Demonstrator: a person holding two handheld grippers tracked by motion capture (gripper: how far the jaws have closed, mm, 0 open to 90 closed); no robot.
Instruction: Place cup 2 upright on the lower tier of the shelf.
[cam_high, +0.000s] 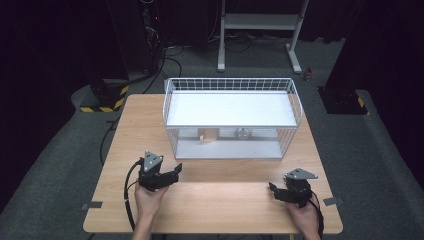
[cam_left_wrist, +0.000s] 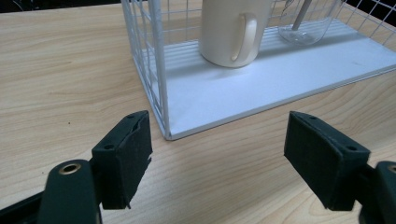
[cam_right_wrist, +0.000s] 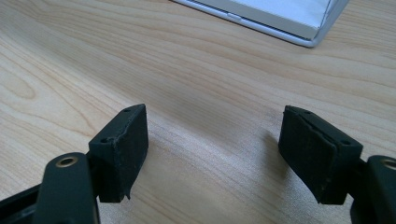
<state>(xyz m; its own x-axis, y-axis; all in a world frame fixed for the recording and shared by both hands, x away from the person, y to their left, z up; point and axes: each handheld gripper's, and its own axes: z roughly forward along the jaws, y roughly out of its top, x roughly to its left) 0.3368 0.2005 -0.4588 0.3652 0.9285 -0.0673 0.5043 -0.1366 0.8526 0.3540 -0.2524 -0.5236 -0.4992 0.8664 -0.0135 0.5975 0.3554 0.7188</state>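
In the high view, a light wooden counter (cam_high: 150, 125) carried a white wire-mesh rack with two flat white shelves (cam_high: 231, 116) toward its far side; on the lower shelf a cream ceramic mug (cam_high: 208, 135) stood just beside a clear glass jar (cam_high: 243, 133). The person's forearms came in from the near edge, each hand wrapped around a black two-jaw gripper. The left gripper (cam_high: 176, 170) sat near the counter's left front, angled to the right and toward the rack's near left corner, its grey three-cornered plate on top. The right gripper (cam_high: 272, 188) rested low near the right front, pointing left across the bare wood, well apart from the rack. In the left gripper view, the jaws stood wide apart and held nothing, hovering over the wood just short of the rack's corner post; beyond it the mug stood upright with its handle facing the camera, and the jar, with a pale rod leaning inside it, stood behind to the right. In the right gripper view, the jaws were likewise spread wide and empty above the counter, with the rack's white corner at the upper edge.
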